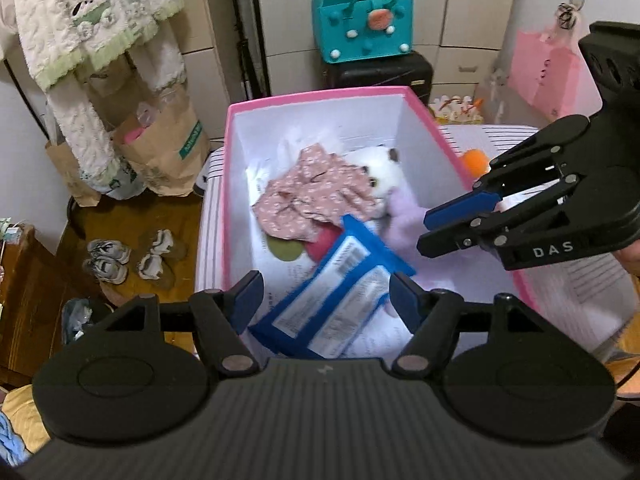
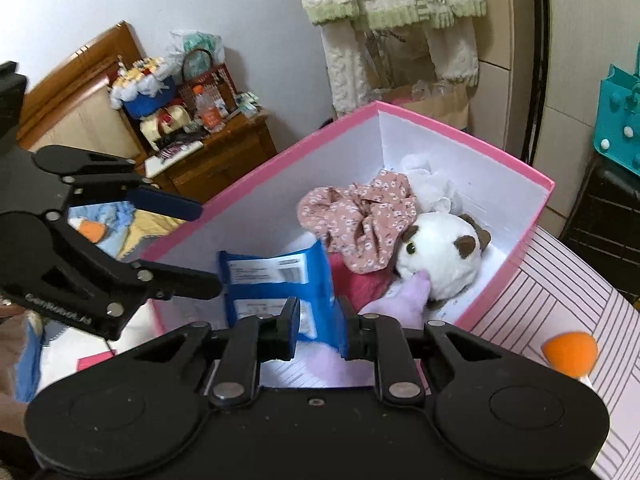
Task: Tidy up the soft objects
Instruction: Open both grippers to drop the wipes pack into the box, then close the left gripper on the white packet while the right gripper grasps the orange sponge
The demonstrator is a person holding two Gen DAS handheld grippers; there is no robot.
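Left gripper (image 1: 326,282) spread apart over packet (image 1: 332,312) by box's (image 1: 320,94) near edge; right gripper (image 1: 426,232) closed. Best lifted straight up, without snagging packet.

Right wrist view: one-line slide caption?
Blue-and-white packet drops from the open left gripper into the pink cardboard box of soft things.

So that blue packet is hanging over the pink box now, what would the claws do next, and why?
Probably the right claw lets go. It alone pinches the blue packet, already inside the pink box beside the plush toy; the left claw stands open, its pads off the packet.
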